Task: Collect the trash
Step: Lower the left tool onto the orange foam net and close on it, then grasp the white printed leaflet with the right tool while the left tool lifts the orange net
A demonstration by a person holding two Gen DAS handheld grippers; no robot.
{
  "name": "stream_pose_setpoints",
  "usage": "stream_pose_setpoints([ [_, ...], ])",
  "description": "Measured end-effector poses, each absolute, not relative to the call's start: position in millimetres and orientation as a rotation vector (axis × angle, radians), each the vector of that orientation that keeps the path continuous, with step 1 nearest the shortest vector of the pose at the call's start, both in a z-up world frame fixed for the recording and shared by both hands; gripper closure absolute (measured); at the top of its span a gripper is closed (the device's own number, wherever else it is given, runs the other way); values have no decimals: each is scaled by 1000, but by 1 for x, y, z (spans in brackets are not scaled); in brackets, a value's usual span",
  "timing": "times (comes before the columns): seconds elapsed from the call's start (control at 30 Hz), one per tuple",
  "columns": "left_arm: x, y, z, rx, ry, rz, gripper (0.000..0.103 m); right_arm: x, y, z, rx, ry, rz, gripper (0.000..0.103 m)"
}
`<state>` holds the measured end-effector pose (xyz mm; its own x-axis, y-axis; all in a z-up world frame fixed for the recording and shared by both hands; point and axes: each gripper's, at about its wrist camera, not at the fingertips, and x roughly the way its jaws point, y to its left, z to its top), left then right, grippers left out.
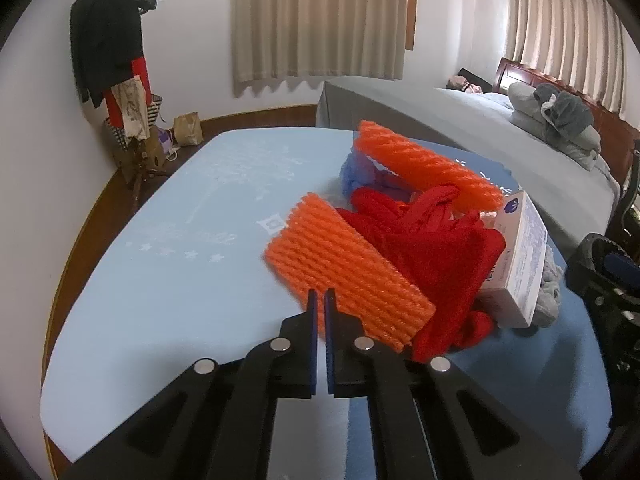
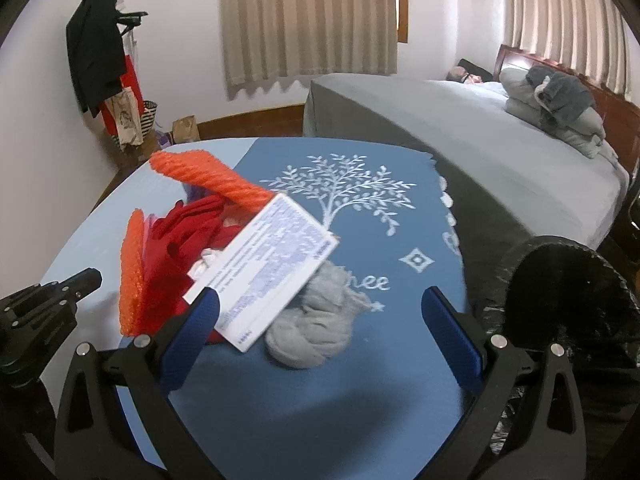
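Left gripper point(image 1: 320, 300) clenched, nothing between the fingers, tips at the near foam net's point(image 1: 344, 276) edge. Right gripper point(image 2: 320, 308) spread wide over the box point(image 2: 272, 264) and grey sock point(image 2: 316, 328), probably sizing a grab. Trash is piled mid-table point(image 1: 160, 280); black bin point(image 2: 568, 292) sits right (short drop).

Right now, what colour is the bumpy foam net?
Bright orange foam net, clearest in the left wrist view.

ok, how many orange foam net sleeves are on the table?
2. One ribbed orange foam net sleeve lies nearest the left gripper, against the red cloth. The other sits on the far side of the pile. More may be buried underneath.
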<state>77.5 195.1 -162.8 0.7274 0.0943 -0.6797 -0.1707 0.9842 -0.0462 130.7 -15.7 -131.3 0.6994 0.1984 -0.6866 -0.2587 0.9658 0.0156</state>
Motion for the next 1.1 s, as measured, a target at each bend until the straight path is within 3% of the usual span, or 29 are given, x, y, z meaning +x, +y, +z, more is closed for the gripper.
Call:
stream_pose_setpoints([
  [0.07, 79, 198, -162, -127, 748, 134, 99, 132, -10, -133, -95, 759, 256, 5],
  [0.13, 81, 198, -160, -140, 748, 125, 87, 133, -8, -134, -102, 762, 254, 5],
  [0.2, 85, 195, -158, -147, 739, 113, 57, 134, -12, -134, -106, 760, 237, 5],
  [0.4, 101, 180, -162, -144, 751, 80, 38, 138, -23, -135, -96, 769, 208, 5],
  [0.47, 108, 177, -170, -145, 776, 72, 38, 138, -22, -136, -99, 769, 211, 5],
  [0.53, 111, 179, -178, -166, 804, 54, 45, 137, -21, -137, -102, 769, 217, 5],
  [0.57, 112, 182, -182, -182, 817, 44, 64, 136, -20, -137, -102, 769, 220, 5],
  [0.6, 113, 185, -186, -203, 835, 32, 76, 136, -19, -137, -103, 769, 224, 5],
  [0.7, 104, 192, -185, -223, 819, 21, 90, 135, -16, -137, -103, 763, 234, 5],
  [1.1, 84, 206, -171, -195, 773, 43, 92, 144, 12, -148, -128, 779, 260, 5],
])
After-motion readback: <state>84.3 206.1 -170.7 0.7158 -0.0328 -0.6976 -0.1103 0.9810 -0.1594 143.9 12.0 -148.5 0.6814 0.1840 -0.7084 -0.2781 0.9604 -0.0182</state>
